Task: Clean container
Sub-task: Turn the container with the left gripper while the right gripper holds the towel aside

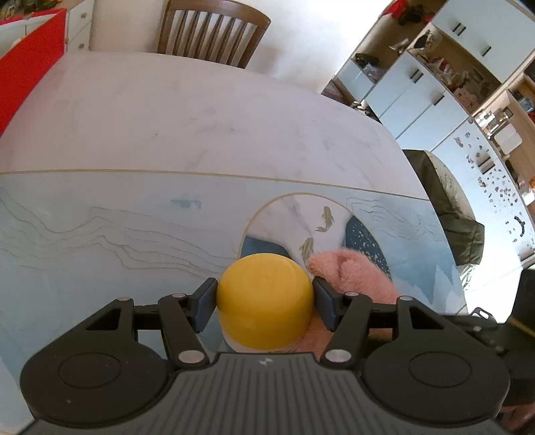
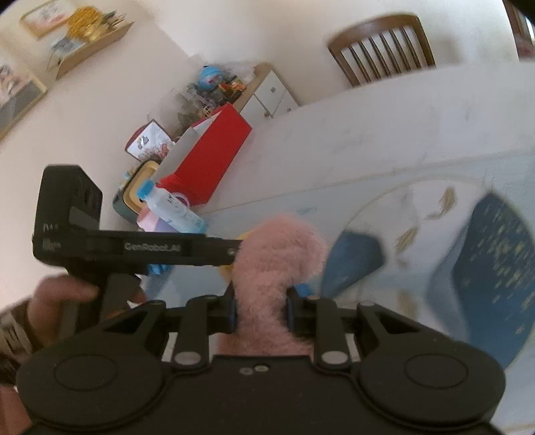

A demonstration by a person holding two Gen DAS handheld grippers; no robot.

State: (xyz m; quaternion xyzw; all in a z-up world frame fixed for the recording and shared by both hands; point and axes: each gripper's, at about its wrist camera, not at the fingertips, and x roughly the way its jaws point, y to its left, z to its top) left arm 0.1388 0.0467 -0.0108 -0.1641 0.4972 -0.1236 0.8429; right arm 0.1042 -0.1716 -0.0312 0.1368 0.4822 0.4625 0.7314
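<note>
A container with a round yellow lid [image 1: 264, 301] and a pale body sits between the fingers of my left gripper [image 1: 264, 301], which is shut on the lid just above the table. A fluffy pink cloth [image 1: 354, 274] lies against the container's right side. In the right wrist view my right gripper [image 2: 260, 311] is shut on that pink cloth [image 2: 277, 261], which bulges up between the blue pads. The left gripper's black body [image 2: 133, 247] reaches in from the left, held by a person's hand [image 2: 57, 297]. A sliver of yellow shows behind the cloth; the container is mostly hidden there.
The table has a pale mat [image 1: 100, 234] printed with waves, fish and a dark blue shape [image 2: 495, 267]. A wooden chair [image 1: 214, 30] stands at the far side. A red box [image 2: 210, 160], a bottle [image 2: 170, 207] and clutter sit at the table's left end. White cabinets [image 1: 418, 100] line the right.
</note>
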